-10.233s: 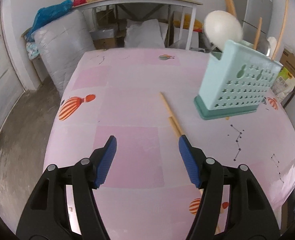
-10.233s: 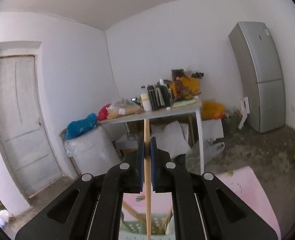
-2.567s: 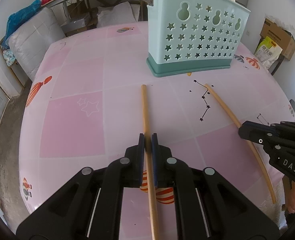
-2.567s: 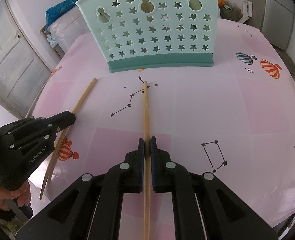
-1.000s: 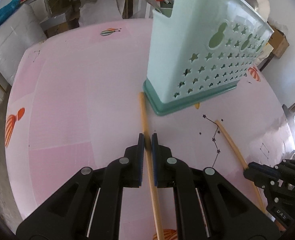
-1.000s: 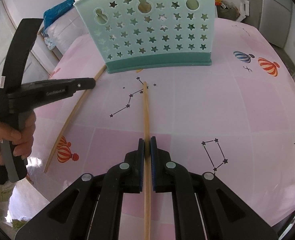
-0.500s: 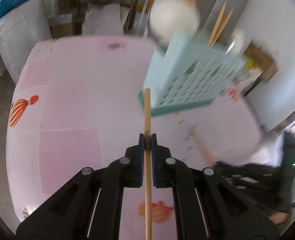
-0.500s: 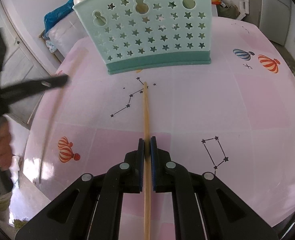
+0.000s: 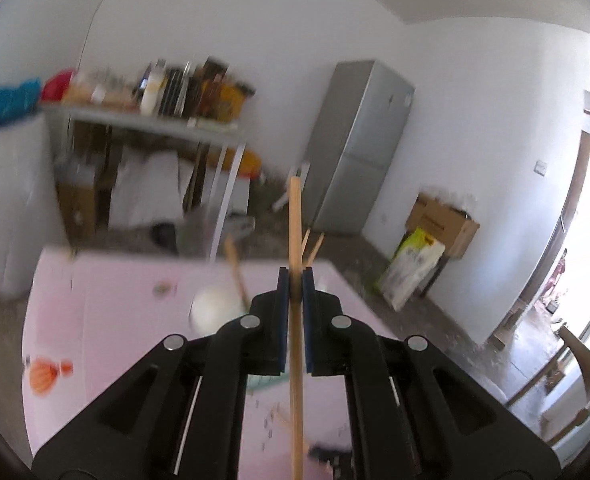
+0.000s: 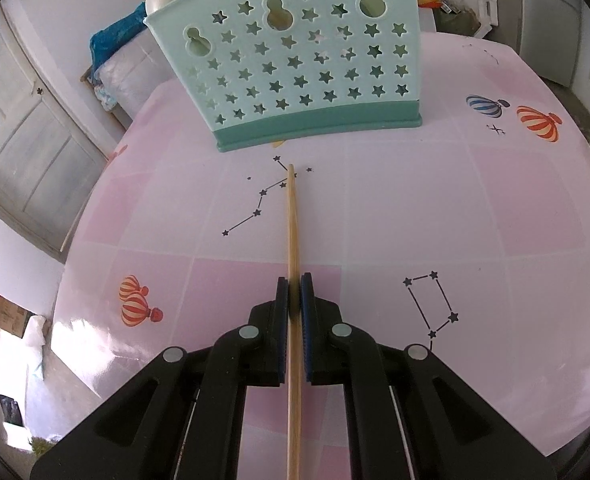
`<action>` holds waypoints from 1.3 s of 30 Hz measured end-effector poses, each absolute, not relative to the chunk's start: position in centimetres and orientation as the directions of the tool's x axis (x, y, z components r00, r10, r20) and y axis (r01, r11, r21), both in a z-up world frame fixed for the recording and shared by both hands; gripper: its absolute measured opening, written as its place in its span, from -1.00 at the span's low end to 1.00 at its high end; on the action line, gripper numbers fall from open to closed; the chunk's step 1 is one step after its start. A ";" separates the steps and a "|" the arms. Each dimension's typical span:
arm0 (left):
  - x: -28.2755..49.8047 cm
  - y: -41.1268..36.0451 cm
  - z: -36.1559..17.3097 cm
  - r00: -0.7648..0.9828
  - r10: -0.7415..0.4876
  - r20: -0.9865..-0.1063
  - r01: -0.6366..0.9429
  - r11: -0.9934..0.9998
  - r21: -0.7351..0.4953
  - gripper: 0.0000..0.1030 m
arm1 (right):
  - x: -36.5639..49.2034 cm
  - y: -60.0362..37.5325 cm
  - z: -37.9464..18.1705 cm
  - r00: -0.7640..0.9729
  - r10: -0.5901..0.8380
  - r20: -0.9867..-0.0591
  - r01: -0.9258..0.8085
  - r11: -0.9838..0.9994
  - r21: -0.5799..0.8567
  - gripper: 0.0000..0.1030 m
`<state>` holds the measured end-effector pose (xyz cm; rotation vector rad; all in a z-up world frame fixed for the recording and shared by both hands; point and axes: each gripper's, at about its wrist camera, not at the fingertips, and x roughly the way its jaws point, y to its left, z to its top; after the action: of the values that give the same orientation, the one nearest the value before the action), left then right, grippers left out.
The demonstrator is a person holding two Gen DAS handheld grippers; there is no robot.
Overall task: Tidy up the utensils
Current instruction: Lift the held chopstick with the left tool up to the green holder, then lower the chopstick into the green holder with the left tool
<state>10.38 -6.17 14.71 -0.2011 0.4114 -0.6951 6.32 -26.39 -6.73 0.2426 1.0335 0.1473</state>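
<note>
My left gripper is shut on a wooden chopstick, held raised and pointing up over the table; the view is blurred. Below it a white spoon and other chopstick ends stick up from the holder, which is mostly hidden behind the gripper. My right gripper is shut on a second wooden chopstick, low over the pink tablecloth, its tip just short of the mint-green star-holed utensil holder.
A grey fridge, a cluttered side table and a cardboard box stand beyond the table's far edge. A white door is to the left in the right wrist view. The table edge curves close on both sides.
My left gripper has lifted its chopstick off the table and swung up above the holder. The right gripper has stayed shut on its chopstick, almost still.
</note>
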 end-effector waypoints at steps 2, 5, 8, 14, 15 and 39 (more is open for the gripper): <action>11.1 -7.3 15.5 0.708 -0.651 -0.273 0.578 0.757 -0.306 -0.91 | 6.4 -26.5 -6.8 0.506 0.237 -0.829 -0.005 0.962 0.272 -0.87; 13.5 -9.2 16.9 0.756 -0.611 -0.235 0.542 0.786 -0.298 -0.91 | 6.3 -26.6 -6.9 0.508 0.244 -0.826 -0.003 0.960 0.281 -0.87; 16.0 -11.3 17.4 0.796 -0.567 -0.212 0.496 0.812 -0.308 -0.91 | 6.3 -26.8 -7.0 0.508 0.248 -0.825 -0.002 0.958 0.286 -0.87; 20.9 -15.7 16.2 0.878 -0.444 -0.181 0.381 0.875 -0.298 -0.91 | 6.2 -27.0 -7.1 0.509 0.264 -0.819 0.000 0.952 0.307 -0.87; 21.6 -16.2 15.9 0.887 -0.426 -0.180 0.365 0.884 -0.292 -0.91 | 6.2 -27.0 -7.2 0.509 0.265 -0.819 0.000 0.951 0.308 -0.87; 21.4 -18.6 10.2 0.938 -0.288 -0.194 0.257 0.951 -0.172 -0.90 | 5.9 -27.3 -7.2 0.512 0.285 -0.811 0.007 0.942 0.336 -0.88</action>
<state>21.43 -18.62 10.17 -0.1457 0.2190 -0.2793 5.94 -27.27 -7.18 0.3147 1.0245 0.1709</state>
